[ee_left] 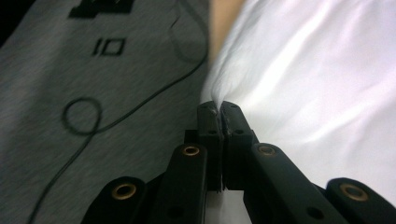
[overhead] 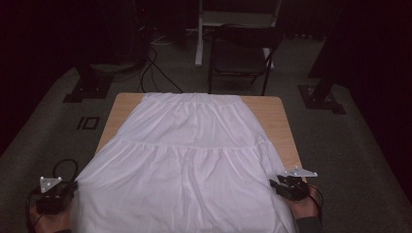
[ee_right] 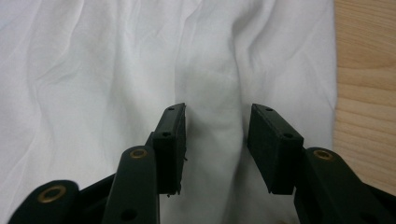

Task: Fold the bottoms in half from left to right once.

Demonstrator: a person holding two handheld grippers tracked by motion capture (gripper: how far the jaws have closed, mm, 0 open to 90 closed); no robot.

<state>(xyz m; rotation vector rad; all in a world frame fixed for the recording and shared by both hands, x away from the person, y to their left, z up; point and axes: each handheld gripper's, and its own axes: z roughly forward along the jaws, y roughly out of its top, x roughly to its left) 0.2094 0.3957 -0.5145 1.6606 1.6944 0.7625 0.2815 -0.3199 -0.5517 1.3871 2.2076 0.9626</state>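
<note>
Skirt (overhead: 189,155) edge pinched in left tongs (ee_left: 218,106) | right tongs (ee_right: 215,140) straddle fold, apart

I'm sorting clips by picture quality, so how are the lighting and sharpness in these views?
High view: dim, with dark corners; the skirt is the brightest thing. Left gripper view: floor and cable smeared, skirt glaring white. Right gripper view: evenly lit, creases and table grain fairly sharp.
</note>
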